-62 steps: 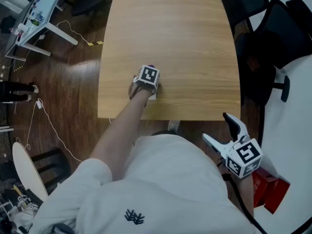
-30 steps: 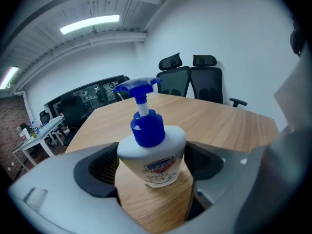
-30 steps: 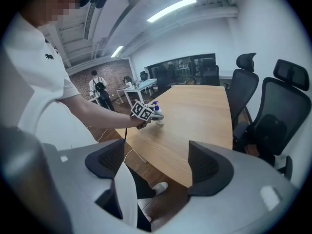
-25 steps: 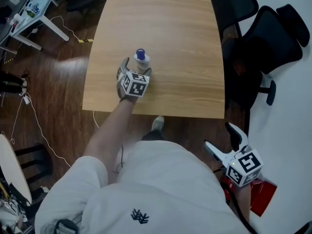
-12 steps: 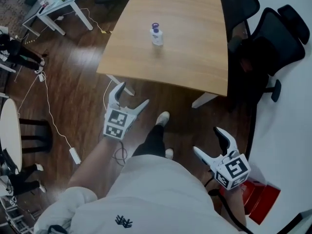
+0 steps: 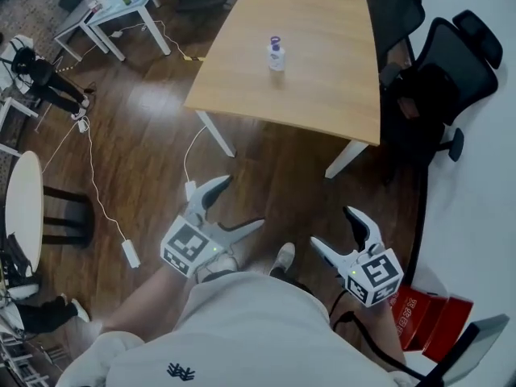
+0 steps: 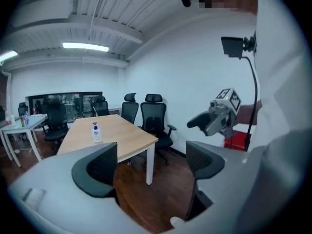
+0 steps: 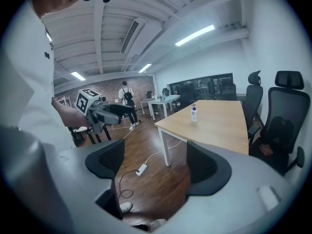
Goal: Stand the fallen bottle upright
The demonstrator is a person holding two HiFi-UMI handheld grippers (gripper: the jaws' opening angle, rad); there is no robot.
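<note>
A small clear bottle [image 6: 276, 55] with a blue pump top stands upright on the wooden table [image 6: 322, 87], near its left side. The same bottle [image 7: 96, 132] shows small in the left gripper view, and the bottle [image 8: 194, 113] shows small in the right gripper view. My left gripper [image 6: 235, 206] hangs open over the floor, far short of the table, with nothing between its jaws. My right gripper [image 6: 337, 234] is open too, low at the right, also empty.
Black office chairs [image 6: 451, 63] stand right of the table. A white cable and power strip [image 6: 129, 252] lie on the dark wood floor. A round white table [image 6: 20, 208] is at the left, a red box [image 6: 423, 321] at the lower right. A person [image 8: 126, 99] stands far back.
The left gripper let go of the bottle, which now stands upright, and drew back off the table. The view has backed away, so the table is farther off.
</note>
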